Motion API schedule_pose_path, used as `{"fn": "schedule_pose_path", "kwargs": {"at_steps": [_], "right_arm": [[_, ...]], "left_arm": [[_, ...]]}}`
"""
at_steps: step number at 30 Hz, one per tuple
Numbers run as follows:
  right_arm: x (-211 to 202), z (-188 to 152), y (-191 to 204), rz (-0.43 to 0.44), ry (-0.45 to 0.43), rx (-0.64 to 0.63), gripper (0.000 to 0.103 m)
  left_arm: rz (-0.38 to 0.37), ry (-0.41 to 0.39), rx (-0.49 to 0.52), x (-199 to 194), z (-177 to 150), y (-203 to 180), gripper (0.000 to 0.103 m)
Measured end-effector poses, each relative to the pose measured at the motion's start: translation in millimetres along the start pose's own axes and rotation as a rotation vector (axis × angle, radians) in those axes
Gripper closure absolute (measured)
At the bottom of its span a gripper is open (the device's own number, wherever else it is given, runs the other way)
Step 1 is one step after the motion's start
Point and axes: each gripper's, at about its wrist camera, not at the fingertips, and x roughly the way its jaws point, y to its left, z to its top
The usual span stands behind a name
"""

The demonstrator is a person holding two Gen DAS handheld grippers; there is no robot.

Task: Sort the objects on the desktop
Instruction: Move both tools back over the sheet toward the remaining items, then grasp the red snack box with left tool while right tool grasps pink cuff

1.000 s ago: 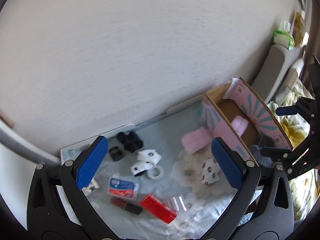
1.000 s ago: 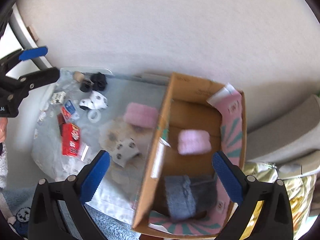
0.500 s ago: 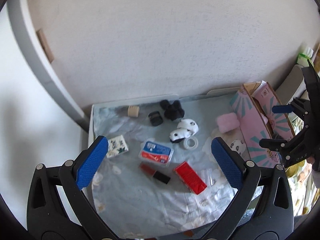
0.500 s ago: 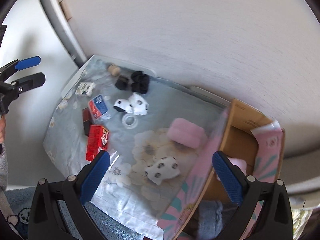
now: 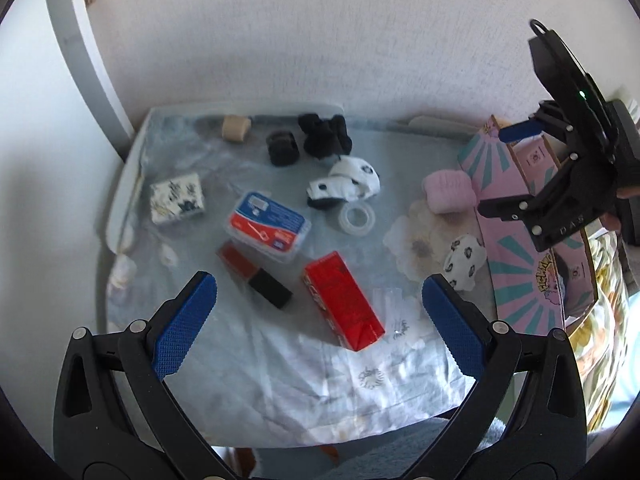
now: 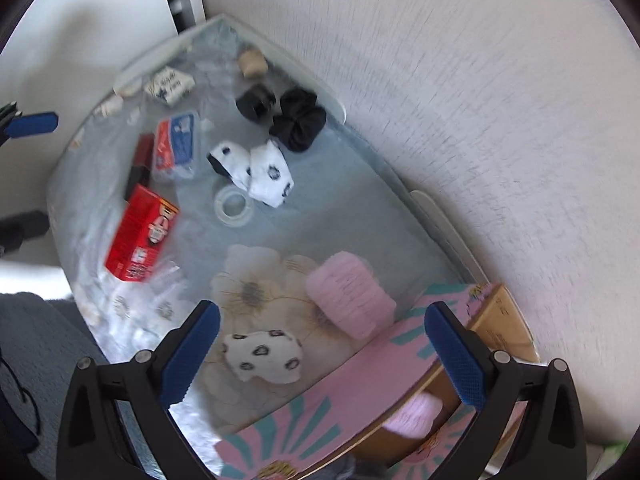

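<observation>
Both your claws hang spread and empty over the cluttered table.

Take the red carton (image 5: 343,300) as your landmark. Your left gripper (image 5: 316,328) gapes around it; your right gripper (image 6: 320,354) gapes over one spotted sock (image 6: 264,356), well right of it. Beyond the carton lie one tape ring (image 5: 357,219), one spotted sock pair (image 5: 345,184), one black scrunchie (image 5: 325,140) and one blue-and-red case (image 5: 267,226) (print unreadable). Far right sit one pink roll (image 6: 350,294) and the pink box (image 6: 344,404).
</observation>
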Motion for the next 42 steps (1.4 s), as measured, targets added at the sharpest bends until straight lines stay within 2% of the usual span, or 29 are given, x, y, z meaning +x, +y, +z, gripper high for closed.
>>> {"fn": "schedule_pose_path", "kwargs": {"at_steps": [8,14,18,21,23,25,26,28,32,42], "right_arm": [[47.9,7.4,-15.0,0.019,0.077,-0.118,0.001],[77.9,9.5,-21.6,0.044,0.125,-0.189,0.001],[89.6,9.1,-17.8,0.04,0.149,-0.245,0.002],[96.2,7.9,-13.2,0.015,0.172,-0.289,0.012],[99.2,7.1,-11.4,0.012,0.182,-0.306,0.03],[103.4,6.6,-11.7,0.01,0.2,-0.306,0.044],[104.3,6.7,-12.1,0.016,0.204,-0.303,0.051],[103.9,6.8,-12.0,0.045,0.201,-0.294,0.055],[100.2,8.2,-8.7,0.032,0.185,-0.301,0.061],[67.3,20.1,-9.4,0.076,0.135,-0.223,0.063]], "left_arm": [[0.036,0.032,-0.079,40.6,-20.0,-17.6,0.007],[0.054,0.047,-0.081,58.7,-26.0,-29.8,0.017],[0.06,0.062,-0.082,69.8,-24.7,-31.1,0.028],[0.051,0.079,-0.097,78.7,-24.7,-29.3,0.04],[0.05,0.093,-0.105,84.9,-25.6,-27.6,0.049],[0.056,0.106,-0.11,88.3,-27.1,-26.2,0.064],[0.062,0.107,-0.112,88.5,-27.6,-25.7,0.066],[0.056,0.103,-0.121,87.3,-28.1,-23.2,0.068],[0.05,0.104,-0.122,85.0,-29.4,-22.7,0.071],[0.033,0.07,-0.095,57.9,-17.0,-19.1,0.071]]}}
